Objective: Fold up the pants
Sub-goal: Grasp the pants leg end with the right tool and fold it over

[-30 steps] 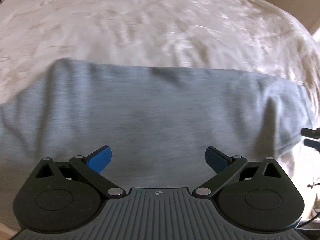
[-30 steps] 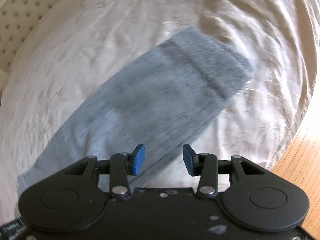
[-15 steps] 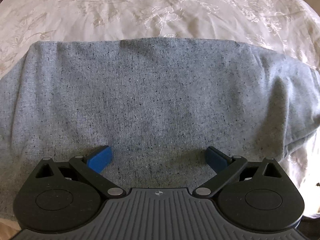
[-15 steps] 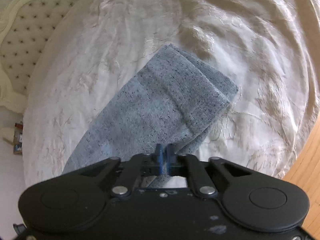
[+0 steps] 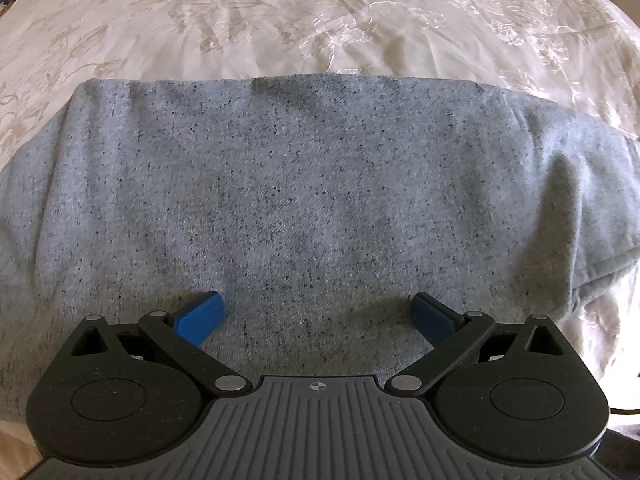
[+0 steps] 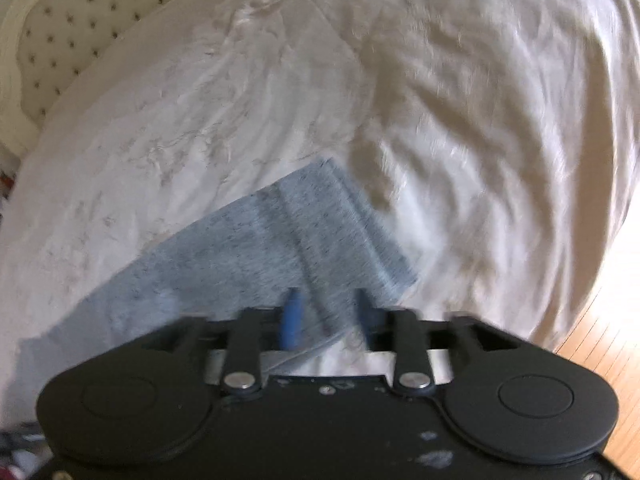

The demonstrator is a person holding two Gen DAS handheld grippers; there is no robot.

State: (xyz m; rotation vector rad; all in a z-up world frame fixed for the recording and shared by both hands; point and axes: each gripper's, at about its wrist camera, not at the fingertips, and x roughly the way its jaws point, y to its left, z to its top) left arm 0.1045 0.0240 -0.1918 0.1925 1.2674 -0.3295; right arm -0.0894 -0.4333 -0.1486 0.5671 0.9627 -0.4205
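Observation:
The grey speckled pants [image 5: 304,200] lie folded lengthwise on the cream bedspread [image 5: 320,24]. My left gripper [image 5: 316,312] is wide open, its blue fingertips resting low on the middle of the fabric. In the right wrist view the cuffed leg end [image 6: 336,232] of the pants lies flat on the bed. My right gripper [image 6: 326,320] is open, its blue fingers straddling the near edge of the cuff end with nothing clamped. The view is motion-blurred.
A tufted cream headboard [image 6: 68,32] stands at the far left of the right wrist view. Wooden floor [image 6: 600,344] shows past the bed edge at the right. Wrinkled bedspread [image 6: 460,128] spreads beyond the pants.
My right gripper shut on the cuff end half a second ago and has now opened again, with the camera moving. My left gripper stays open and has settled lower on the fabric.

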